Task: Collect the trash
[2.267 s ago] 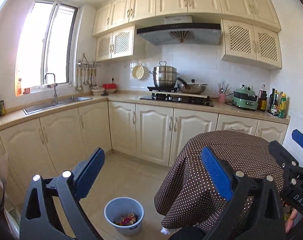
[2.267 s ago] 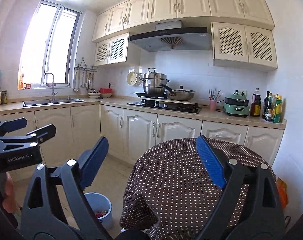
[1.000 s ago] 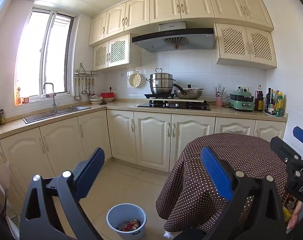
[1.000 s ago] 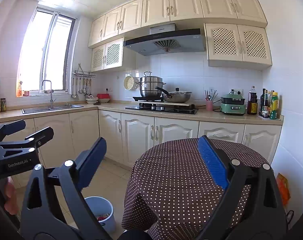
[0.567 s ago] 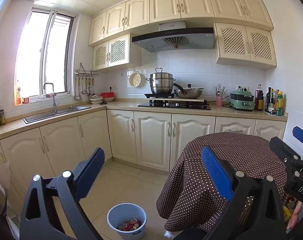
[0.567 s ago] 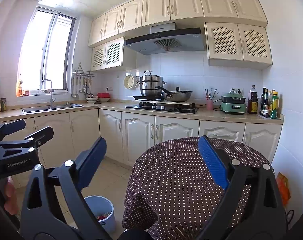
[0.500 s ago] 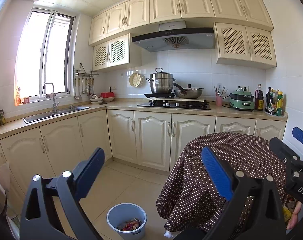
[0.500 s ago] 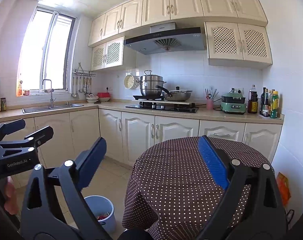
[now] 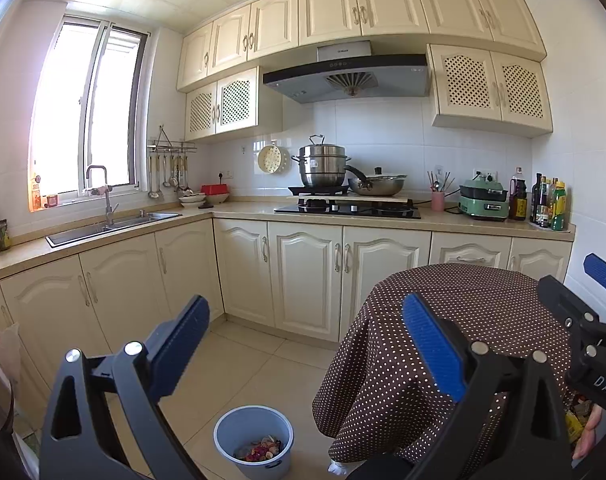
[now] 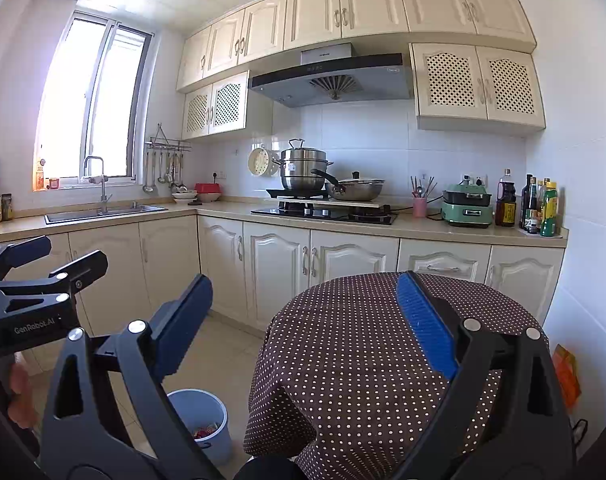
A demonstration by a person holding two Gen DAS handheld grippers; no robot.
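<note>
A blue-grey trash bin (image 9: 253, 436) stands on the tiled floor, left of a round table in a brown dotted cloth (image 9: 463, 320). Colourful scraps (image 9: 259, 451) lie in the bin. The bin also shows in the right wrist view (image 10: 201, 416). My left gripper (image 9: 305, 328) is open and empty, held high above the floor between bin and table. My right gripper (image 10: 303, 312) is open and empty above the table's left part (image 10: 363, 344). Each gripper shows at the edge of the other's view.
Cream cabinets and a counter (image 9: 239, 212) run along the left and back walls, with a sink (image 9: 111, 224), a hob with pots (image 9: 343, 184) and bottles (image 9: 547, 204). An orange bag (image 10: 565, 372) lies right of the table. A white scrap (image 9: 337, 469) lies at the table's foot.
Both views have tilted up a little since 2.3 s ago, so bin and table sit lower in frame. Almost still over the last second. Both grippers stay open.
</note>
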